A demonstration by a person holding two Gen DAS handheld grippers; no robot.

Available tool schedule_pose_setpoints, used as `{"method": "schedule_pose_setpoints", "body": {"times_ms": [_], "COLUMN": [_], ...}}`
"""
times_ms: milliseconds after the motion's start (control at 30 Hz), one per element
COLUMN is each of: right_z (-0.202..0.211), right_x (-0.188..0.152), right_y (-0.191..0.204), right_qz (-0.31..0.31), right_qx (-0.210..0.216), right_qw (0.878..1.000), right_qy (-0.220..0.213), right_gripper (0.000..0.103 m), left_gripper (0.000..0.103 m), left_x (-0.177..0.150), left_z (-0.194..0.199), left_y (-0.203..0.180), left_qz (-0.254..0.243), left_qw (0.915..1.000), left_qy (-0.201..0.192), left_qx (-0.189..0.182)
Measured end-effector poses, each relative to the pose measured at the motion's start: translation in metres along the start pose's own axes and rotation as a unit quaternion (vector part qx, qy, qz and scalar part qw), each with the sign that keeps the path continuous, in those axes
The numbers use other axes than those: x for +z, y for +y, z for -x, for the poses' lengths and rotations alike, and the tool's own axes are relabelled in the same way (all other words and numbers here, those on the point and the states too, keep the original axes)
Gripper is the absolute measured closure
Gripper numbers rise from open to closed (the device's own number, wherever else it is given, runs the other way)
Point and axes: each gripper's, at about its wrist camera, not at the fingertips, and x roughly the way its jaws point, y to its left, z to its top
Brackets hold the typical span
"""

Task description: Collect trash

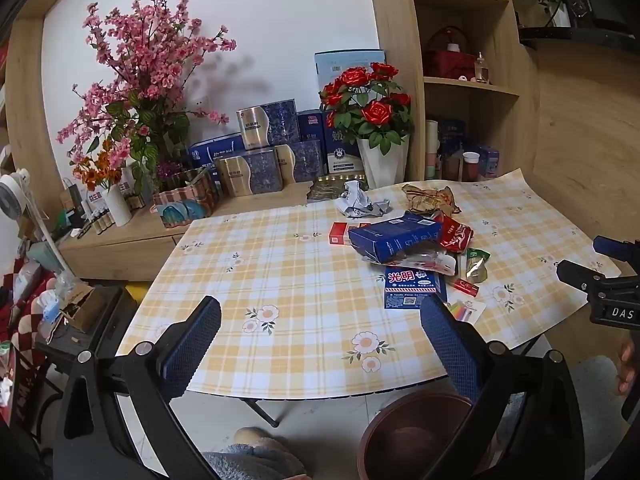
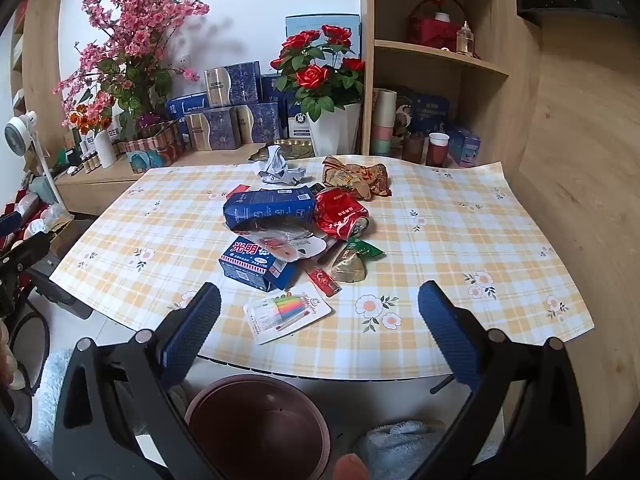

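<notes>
Indoors, checked tablecloth (image 2: pixel 440 240) strewn with trash (image 2: pixel 296 232), wooden shelves (image 2: pixel 440 52) behind

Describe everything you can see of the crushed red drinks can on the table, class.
The crushed red metal drinks can lies on its side in the litter pile on the yellow checked tablecloth. Its body is dented and flattened, with white lettering; its silver top end faces the right-wrist camera. It rests against the blue carton on its left, with the crumpled brown paper wrapper behind it and a green-and-gold foil wrapper just in front.
</notes>
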Motion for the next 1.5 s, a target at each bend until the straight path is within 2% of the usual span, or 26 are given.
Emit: {"method": "schedule_pose_setpoints", "body": {"times_ms": [1500], "right_z": [-0.001], "right_x": [-0.001], "right_y": [0.002], "right_qz": [0.006], "right_qx": [-0.007], "right_qw": [1.000], "right_qy": [0.000], "right_gripper": [0.006], "left_gripper": [0.005], "left_x": [-0.015], "left_z": [-0.010], "left_y": [0.008], "left_qz": [0.003], "left_qw": [1.0000], "left_qy": [0.006], "left_qx": [0.001]}}
